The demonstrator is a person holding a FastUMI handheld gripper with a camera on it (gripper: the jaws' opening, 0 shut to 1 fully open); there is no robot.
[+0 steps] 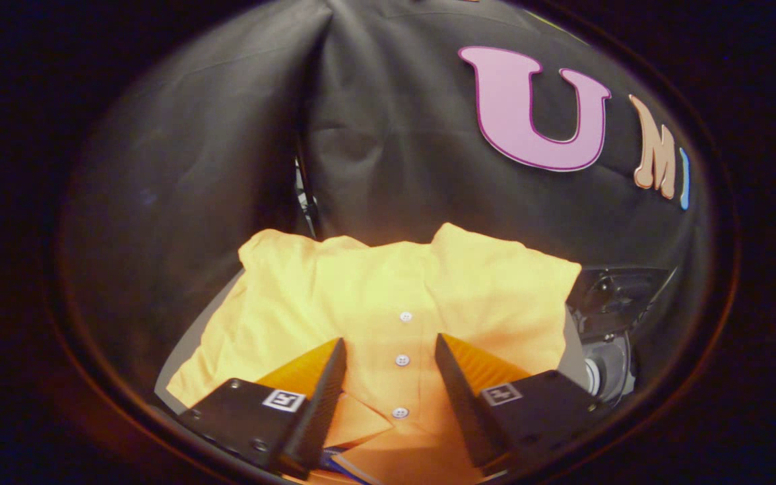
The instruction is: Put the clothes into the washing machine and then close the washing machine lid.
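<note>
We see a yellow shirt [388, 303] spread flat, its front facing up, on a pale worktop [189, 347] that shows as a grey strip along the shirt's left side. The cloth is a warm, even yellow with soft folds. A placket runs down its middle with three small white buttons [402, 360] in a row, and the collar [361, 421] lies nearest us, its point folded out just beside the lowest button. The two short sleeves reach away from us toward the black cloth wall [226, 135], the right one standing a little higher than the left.

Our gripper [390, 353] hangs over the collar end of the shirt, looking along the placket. Its fingers [324, 384] are spread wide, one on each side of the button row, with the middle and lowest buttons lying between them. Whether the tips touch the cloth we cannot tell; they grasp nothing.

To the right of the shirt, beyond the right finger, we make out dark and grey rounded machine parts [607, 337], too dim to name. A bit of blue [344, 465] shows under the collar between the finger bases.
</note>
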